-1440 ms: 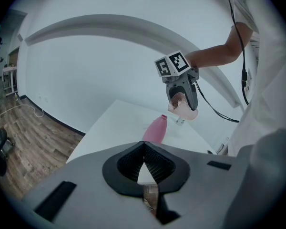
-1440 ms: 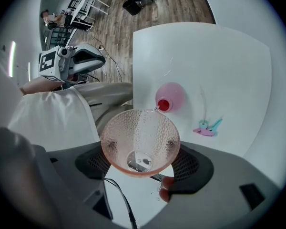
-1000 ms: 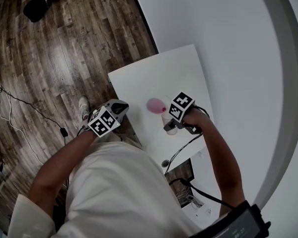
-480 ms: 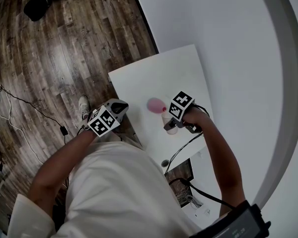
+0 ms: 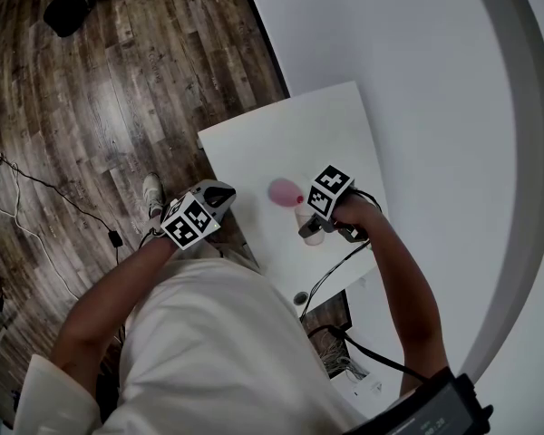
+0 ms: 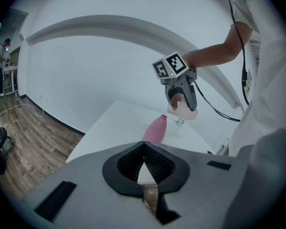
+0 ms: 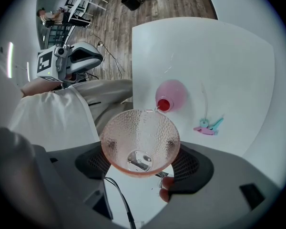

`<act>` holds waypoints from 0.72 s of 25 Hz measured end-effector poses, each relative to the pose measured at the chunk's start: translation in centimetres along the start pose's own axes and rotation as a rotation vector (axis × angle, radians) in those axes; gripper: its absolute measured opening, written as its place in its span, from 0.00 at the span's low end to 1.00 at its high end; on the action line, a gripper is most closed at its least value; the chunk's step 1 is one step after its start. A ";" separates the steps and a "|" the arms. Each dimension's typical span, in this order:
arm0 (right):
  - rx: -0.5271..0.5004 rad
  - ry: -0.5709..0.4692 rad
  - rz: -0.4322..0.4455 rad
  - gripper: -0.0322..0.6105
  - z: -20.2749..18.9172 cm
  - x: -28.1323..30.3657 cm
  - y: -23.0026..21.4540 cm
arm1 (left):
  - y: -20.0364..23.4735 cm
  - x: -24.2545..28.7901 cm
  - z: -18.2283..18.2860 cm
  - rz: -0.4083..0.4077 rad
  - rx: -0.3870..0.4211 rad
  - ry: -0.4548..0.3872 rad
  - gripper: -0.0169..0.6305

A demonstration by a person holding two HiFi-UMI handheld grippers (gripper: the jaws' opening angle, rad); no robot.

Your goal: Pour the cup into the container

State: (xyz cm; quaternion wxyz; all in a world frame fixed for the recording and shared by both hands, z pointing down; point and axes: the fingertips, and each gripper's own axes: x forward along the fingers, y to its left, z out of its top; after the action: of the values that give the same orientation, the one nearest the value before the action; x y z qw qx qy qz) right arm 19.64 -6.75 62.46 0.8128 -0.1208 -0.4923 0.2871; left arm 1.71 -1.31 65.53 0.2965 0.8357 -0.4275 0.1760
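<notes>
**Cup clamped and tipped at the container's mouth**

The ribbed pads of the right gripper press on either side of the pink dimpled cup, low on its body near the base. The cup lies tipped forward between them, its open mouth turned away from the gripper. A little clear liquid sits in its bottom. The cup's far rim is right at the red mouth of the pink container; I cannot tell whether they touch. The container stands upright on the white table, and a small pink and teal thing lies near it.

The left gripper has its jaws closed together with nothing between them. It is held off the table's near edge, well apart from the cup, over the wooden floor.
</notes>
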 end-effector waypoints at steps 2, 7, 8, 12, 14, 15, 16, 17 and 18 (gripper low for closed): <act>0.000 0.003 0.000 0.63 0.0 0.0 0.0 | 0.0 0.0 0.0 0.000 -0.001 -0.002 0.04; -0.002 0.008 0.001 0.63 0.1 0.1 -0.1 | 0.1 0.0 -0.3 0.002 -0.004 0.001 0.04; -0.003 0.009 0.001 0.63 0.2 0.1 -0.1 | 0.1 0.0 -0.4 0.002 -0.006 0.001 0.04; -0.001 0.022 0.002 0.63 0.3 0.1 -0.1 | 0.3 0.1 -0.5 0.002 -0.008 0.000 0.04; 0.001 0.026 0.002 0.63 0.3 0.2 -0.2 | 0.3 0.1 -0.5 0.002 -0.009 -0.001 0.04; 0.002 0.028 0.003 0.63 0.3 0.2 -0.2 | 0.3 0.1 -0.5 0.002 -0.009 -0.001 0.04; 0.003 0.030 0.003 0.63 0.3 0.2 -0.3 | 0.3 0.1 -0.4 0.002 -0.010 -0.002 0.04; 0.004 0.031 0.003 0.63 0.3 0.2 -0.3 | 0.3 0.0 -0.4 0.002 -0.011 -0.002 0.04; 0.004 0.032 0.003 0.63 0.3 0.2 -0.3 | 0.3 0.0 -0.4 0.002 -0.011 -0.002 0.04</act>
State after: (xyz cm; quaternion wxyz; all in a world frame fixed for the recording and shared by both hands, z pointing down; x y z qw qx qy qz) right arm 19.60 -6.90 62.89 0.8204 -0.1246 -0.4782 0.2875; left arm 1.49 -1.20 65.98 0.3005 0.8337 -0.4297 0.1733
